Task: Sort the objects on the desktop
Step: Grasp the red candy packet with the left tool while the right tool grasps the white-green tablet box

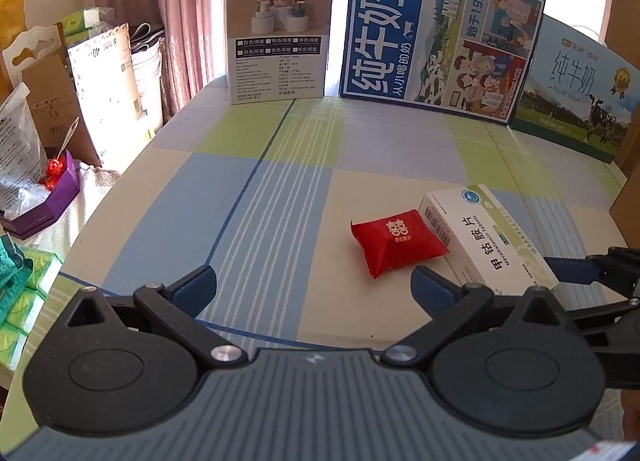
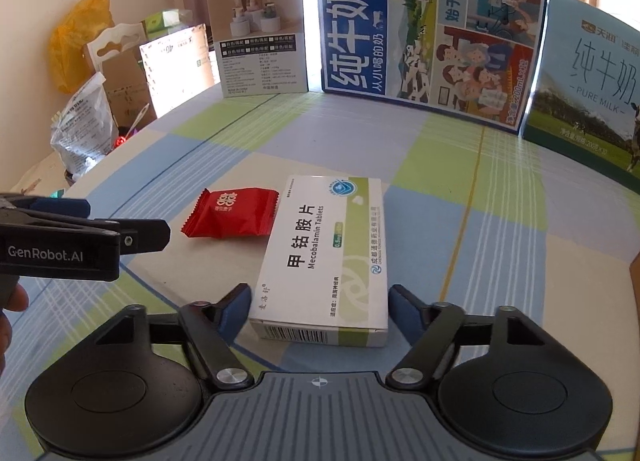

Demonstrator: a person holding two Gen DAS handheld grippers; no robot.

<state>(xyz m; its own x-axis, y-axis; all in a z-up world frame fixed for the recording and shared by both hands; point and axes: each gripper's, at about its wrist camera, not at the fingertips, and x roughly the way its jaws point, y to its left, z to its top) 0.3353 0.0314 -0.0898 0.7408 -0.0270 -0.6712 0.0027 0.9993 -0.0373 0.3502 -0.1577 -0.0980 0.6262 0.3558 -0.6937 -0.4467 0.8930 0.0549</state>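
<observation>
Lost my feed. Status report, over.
Left tool open, empty. Right tool open, straddling tablet box, pads not touching. Red packet beside the box. Nothing blocking.

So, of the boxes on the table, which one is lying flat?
The small white medicine box lies flat beside the red sachet; the others stand upright.

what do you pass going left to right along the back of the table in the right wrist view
humidifier box → blue milk carton → green milk carton
</observation>
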